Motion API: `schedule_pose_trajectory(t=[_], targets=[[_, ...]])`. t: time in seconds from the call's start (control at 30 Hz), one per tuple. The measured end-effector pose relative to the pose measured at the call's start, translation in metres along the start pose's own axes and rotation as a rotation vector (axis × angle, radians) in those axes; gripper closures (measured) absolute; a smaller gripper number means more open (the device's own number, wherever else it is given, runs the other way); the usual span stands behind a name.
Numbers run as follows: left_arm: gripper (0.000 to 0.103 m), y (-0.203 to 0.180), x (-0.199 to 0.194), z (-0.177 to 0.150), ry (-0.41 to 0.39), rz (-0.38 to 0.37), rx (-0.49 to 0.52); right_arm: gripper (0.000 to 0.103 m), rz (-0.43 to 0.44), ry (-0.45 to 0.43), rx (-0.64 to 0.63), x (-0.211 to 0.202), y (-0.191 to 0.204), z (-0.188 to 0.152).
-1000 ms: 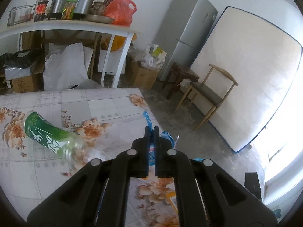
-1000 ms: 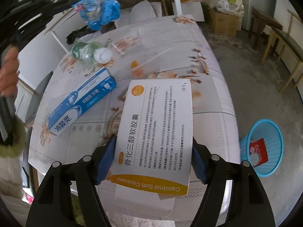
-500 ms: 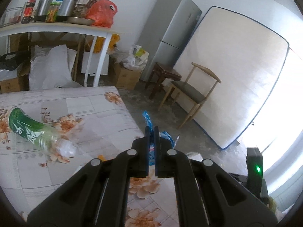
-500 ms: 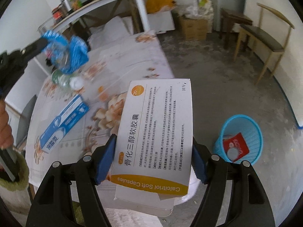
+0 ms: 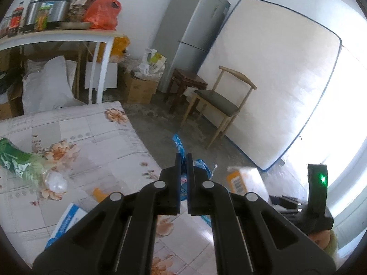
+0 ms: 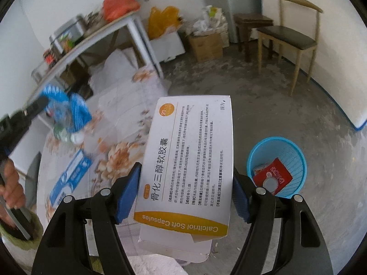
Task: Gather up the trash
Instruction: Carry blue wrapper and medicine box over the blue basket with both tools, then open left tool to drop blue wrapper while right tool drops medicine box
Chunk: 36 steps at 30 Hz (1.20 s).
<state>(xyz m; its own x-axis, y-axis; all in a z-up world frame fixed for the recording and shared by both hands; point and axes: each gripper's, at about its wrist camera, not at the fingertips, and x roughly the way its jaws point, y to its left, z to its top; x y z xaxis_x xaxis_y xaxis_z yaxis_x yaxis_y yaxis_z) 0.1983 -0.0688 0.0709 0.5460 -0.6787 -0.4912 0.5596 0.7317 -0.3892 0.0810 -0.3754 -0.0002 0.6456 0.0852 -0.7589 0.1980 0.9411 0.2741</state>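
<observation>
We see a white and orange medicine box (image 6: 187,160), printed "Calcitriol Soft Capsules", clamped by its long sides between the blue pads of the right gripper (image 6: 185,194), held in the air just left of a blue wastebasket (image 6: 296,151) that stands on the grey concrete floor. Inside the basket lie a red packet (image 6: 275,174) and a small round white lid. Left of the basket, the left gripper (image 5: 182,158) is pinched tight on a crumpled blue plastic wrapper (image 5: 177,141), which hangs above the edge of a table covered in a floral cloth (image 5: 91,137). On that table, further from the basket, lie a green-labelled plastic bottle (image 5: 20,162) on its side and a blue and white carton (image 5: 63,223). A person's hand (image 6: 11,184) grips the left tool's handle at the far left. Beyond the basket, against the wall, stand a wooden chair (image 6: 291,39), a dark stool and a grey refrigerator (image 5: 192,36).
</observation>
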Motion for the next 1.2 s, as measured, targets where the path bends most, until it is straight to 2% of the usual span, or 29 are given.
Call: schedule_pose_trajectory(t=[0.2, 0.33, 0.53, 0.6, 0.83, 0.9, 0.93, 0.97, 1.03, 1.1, 1.2], targets=[[0.101, -0.034, 0.042, 0.001, 0.075, -0.063, 0.048, 0.034, 0.02, -0.033, 0.186, -0.013, -0.065, 0.002], [0.101, -0.067, 0.088, -0.004, 0.164, -0.105, 0.099, 0.034, 0.066, -0.025, 0.34, -0.006, -0.12, -0.004], [0.101, -0.113, 0.17, -0.023, 0.325, -0.138, 0.168, 0.033, 0.123, 0.044, 0.562, 0.038, -0.195, -0.024], [0.101, -0.128, 0.198, -0.031, 0.377, -0.143, 0.195, 0.033, 0.118, 0.073, 0.628, 0.058, -0.219, -0.031], [0.1, -0.159, 0.291, -0.05, 0.498, -0.134, 0.23, 0.029, 0.128, 0.093, 0.769, 0.12, -0.286, -0.031], [0.085, -0.163, 0.32, -0.058, 0.544, -0.129, 0.212, 0.021, 0.139, 0.085, 0.825, 0.143, -0.311, -0.032], [0.066, -0.162, 0.331, -0.06, 0.551, -0.12, 0.192, 0.02, 0.127, 0.09, 0.863, 0.158, -0.326, -0.037], [0.057, -0.16, 0.338, -0.063, 0.551, -0.11, 0.177, 0.02, 0.096, 0.098, 0.897, 0.171, -0.338, -0.044], [0.057, -0.159, 0.348, -0.07, 0.561, -0.075, 0.187, 0.02, 0.068, 0.108, 0.948, 0.187, -0.353, -0.058], [0.057, -0.152, 0.346, -0.072, 0.567, -0.086, 0.177, 0.02, 0.083, 0.109, 1.008, 0.197, -0.36, -0.075], [0.057, -0.146, 0.336, -0.068, 0.547, -0.093, 0.179, 0.02, 0.093, 0.104, 0.999, 0.196, -0.356, -0.092]])
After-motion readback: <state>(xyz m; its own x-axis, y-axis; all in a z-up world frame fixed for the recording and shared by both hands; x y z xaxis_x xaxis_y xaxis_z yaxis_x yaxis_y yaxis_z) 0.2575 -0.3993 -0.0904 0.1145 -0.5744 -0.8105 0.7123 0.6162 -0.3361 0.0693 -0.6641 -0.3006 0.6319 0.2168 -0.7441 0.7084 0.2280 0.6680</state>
